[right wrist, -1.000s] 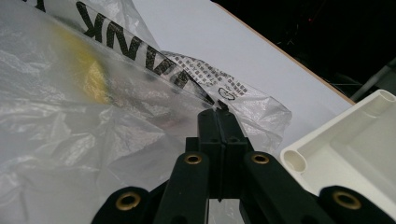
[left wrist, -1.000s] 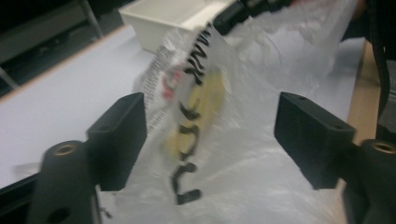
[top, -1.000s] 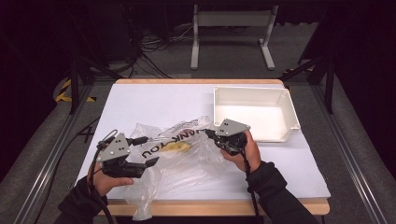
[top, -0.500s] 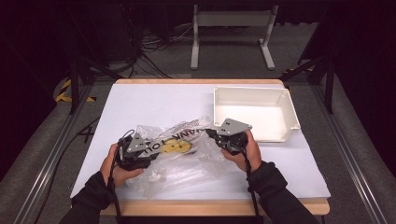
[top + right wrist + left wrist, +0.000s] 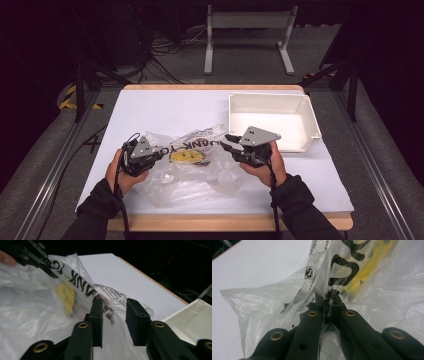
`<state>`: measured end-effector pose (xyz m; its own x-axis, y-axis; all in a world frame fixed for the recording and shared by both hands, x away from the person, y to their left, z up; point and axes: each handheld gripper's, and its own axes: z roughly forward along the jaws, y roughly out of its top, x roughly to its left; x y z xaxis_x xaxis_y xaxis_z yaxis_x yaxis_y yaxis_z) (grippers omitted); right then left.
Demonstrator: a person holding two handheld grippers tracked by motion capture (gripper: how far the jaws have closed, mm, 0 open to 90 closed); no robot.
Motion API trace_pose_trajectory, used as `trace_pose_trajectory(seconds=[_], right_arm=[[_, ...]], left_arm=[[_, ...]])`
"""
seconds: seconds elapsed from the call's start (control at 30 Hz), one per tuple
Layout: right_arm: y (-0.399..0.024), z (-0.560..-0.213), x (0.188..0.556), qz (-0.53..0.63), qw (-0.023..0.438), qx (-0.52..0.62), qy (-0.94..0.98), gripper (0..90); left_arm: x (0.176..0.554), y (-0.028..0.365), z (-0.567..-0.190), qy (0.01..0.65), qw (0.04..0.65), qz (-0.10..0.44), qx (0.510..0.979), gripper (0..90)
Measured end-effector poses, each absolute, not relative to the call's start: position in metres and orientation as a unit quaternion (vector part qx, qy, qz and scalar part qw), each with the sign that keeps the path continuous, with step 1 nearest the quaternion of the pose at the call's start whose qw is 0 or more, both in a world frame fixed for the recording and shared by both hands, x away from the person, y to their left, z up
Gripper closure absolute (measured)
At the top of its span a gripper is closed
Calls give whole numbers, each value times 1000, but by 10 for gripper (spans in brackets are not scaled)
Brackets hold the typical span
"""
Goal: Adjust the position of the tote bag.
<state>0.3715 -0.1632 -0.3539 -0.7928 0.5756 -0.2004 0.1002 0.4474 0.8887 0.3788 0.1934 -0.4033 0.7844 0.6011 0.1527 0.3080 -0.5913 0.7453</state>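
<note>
Overhead, a clear plastic bag (image 5: pixel 192 167) lies crumpled on the white bench (image 5: pixel 165 107), between the left gripper (image 5: pixel 159 154) and right gripper (image 5: pixel 229 140). Up close, the left fingers (image 5: pixel 318 302) pinch the film nearly closed. The right fingers (image 5: pixel 96 312) stand apart around a loose fold, so closing on it seems next, probably to spread the bag's mouth.

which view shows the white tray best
The high view: the whole tray shows there, open and apparently empty, at the table's far right just beyond the right gripper. The right gripper view catches one corner of it. The left gripper view faces the bag.
</note>
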Motion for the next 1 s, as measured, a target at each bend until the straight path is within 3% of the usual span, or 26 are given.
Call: trace_pose_trajectory(seconds=[0.07,0.17,0.27,0.5,0.7,0.87,1.0], right_arm=[[-164,-347,367,488,248,200,813,696],[-161,-340,359,491,241,171,819,836],[-152,-339,350,486,228,140,832,896],[-119,-358,335,436,177,73,879,870],[-101,-395,349,341,150,76,925,814],[-101,-405,357,303,172,89,933,805],[-104,-403,361,281,219,102,929,848]], left_arm=[[379,194,-402,263,371,201,868,893],[380,195,-399,265,377,198,865,893],[381,193,-397,262,378,201,865,894],[387,194,-394,268,385,205,859,894],[392,198,-390,278,396,206,850,894],[396,201,-383,278,415,211,840,893],[397,202,-379,276,424,212,836,892]])
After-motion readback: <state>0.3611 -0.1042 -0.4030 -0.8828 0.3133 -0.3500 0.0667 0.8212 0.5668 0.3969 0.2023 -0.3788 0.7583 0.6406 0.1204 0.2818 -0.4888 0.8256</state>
